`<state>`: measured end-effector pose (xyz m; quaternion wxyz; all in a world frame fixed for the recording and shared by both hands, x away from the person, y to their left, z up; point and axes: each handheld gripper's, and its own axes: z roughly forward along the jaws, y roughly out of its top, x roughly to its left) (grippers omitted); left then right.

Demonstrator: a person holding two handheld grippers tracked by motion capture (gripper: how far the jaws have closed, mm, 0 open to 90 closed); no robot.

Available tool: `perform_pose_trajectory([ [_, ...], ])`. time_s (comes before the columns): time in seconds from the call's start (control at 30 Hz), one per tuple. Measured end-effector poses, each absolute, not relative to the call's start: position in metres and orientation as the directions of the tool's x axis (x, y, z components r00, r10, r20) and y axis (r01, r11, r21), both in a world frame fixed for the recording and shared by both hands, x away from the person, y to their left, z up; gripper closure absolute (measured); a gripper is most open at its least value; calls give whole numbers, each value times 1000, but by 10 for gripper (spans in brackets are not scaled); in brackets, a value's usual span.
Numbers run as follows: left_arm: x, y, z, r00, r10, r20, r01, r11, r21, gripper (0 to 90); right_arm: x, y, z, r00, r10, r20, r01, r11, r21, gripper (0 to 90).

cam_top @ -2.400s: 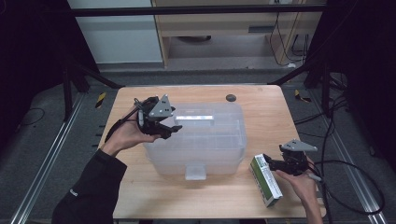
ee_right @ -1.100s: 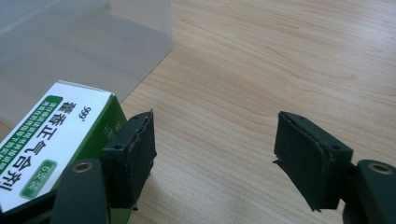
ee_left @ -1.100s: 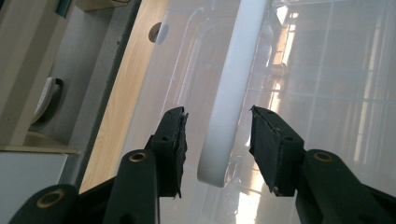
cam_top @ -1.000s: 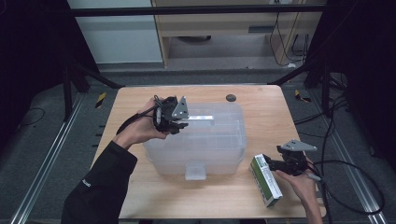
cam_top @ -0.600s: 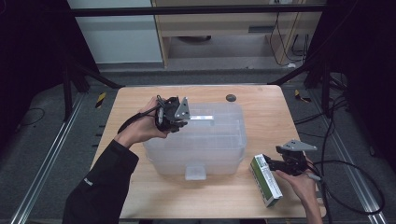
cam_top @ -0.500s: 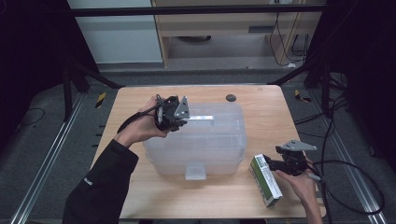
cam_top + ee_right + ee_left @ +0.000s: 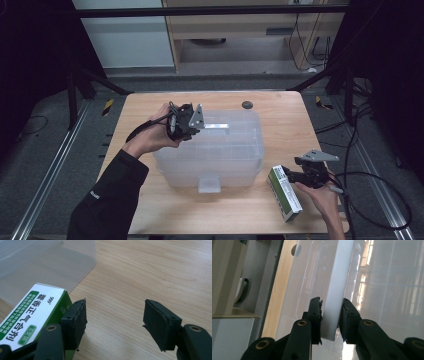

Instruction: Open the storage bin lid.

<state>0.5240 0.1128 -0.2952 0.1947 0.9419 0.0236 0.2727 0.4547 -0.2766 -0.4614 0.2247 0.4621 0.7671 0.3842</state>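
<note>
Right gripper [image 7: 115,323] hangs low over the pale wooden table [image 7: 155,272], jaws spread wide. One jaw sits against the green-and-white printed cardboard box [image 7: 32,315]. A frosted translucent plastic container [image 7: 42,262] stands just behind.

A light wooden table [image 7: 280,215] with visible grain is carrying three things. A clear plastic storage bin [image 7: 215,150], lid on, is sitting across the middle of the tabletop, its white front latch facing the near edge. A green and white medicine box [image 7: 283,193] is lying flat near the near right corner, just right of the bin and apart from it, its length running from the near edge toward the far edge. A small dark round object [image 7: 246,105], too small to identify, is resting close to the far edge, just beyond the bin's far right corner
</note>
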Motion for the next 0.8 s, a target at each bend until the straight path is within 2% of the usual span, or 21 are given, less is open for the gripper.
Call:
perform_pose_trajectory([
  [0.43, 524, 113, -294, 853, 140, 503, -69, -925, 374, 728, 453, -276, -457, -455, 890, 10, 546, 271, 793, 422],
  [0.6, 526, 113, -293, 854, 142, 501, -70, -922, 381, 728, 451, -280, -451, -414, 910, 3, 531, 239, 813, 555],
  [0.8, 527, 112, -291, 856, 132, 499, -68, -929, 363, 729, 449, -284, -446, -390, 921, 18, 522, 204, 828, 643],
])
